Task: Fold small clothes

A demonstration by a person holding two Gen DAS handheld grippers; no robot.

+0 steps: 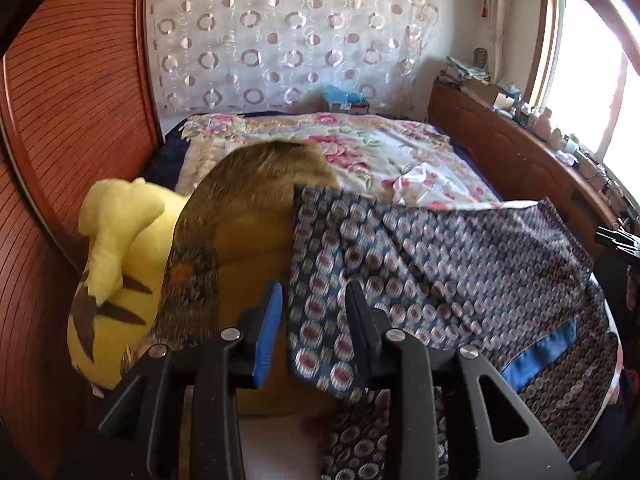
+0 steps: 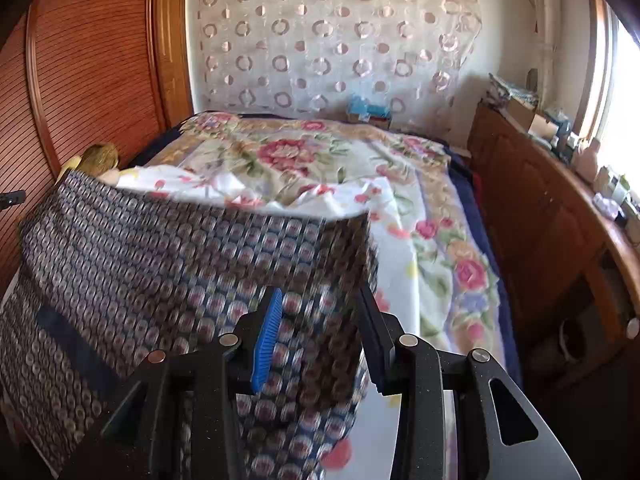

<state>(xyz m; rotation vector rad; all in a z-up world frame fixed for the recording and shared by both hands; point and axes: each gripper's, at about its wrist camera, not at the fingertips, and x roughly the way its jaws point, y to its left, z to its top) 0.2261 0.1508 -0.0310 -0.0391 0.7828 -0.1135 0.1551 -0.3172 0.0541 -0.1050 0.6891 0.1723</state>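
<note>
A dark blue patterned garment with pink-and-white circles is held up and stretched over the bed between my two grippers. My left gripper has its jaws apart with the garment's left edge hanging between them. My right gripper also has its jaws apart with the garment's right edge draped between them. A blue band runs across the garment's lower right. The cloth is motion-blurred. Whether either pair of pads pinches the fabric is unclear.
A floral bedspread covers the bed. A yellow plush toy lies at the left by the wooden slatted wall. A wooden cabinet with clutter on top runs along the right, under a bright window.
</note>
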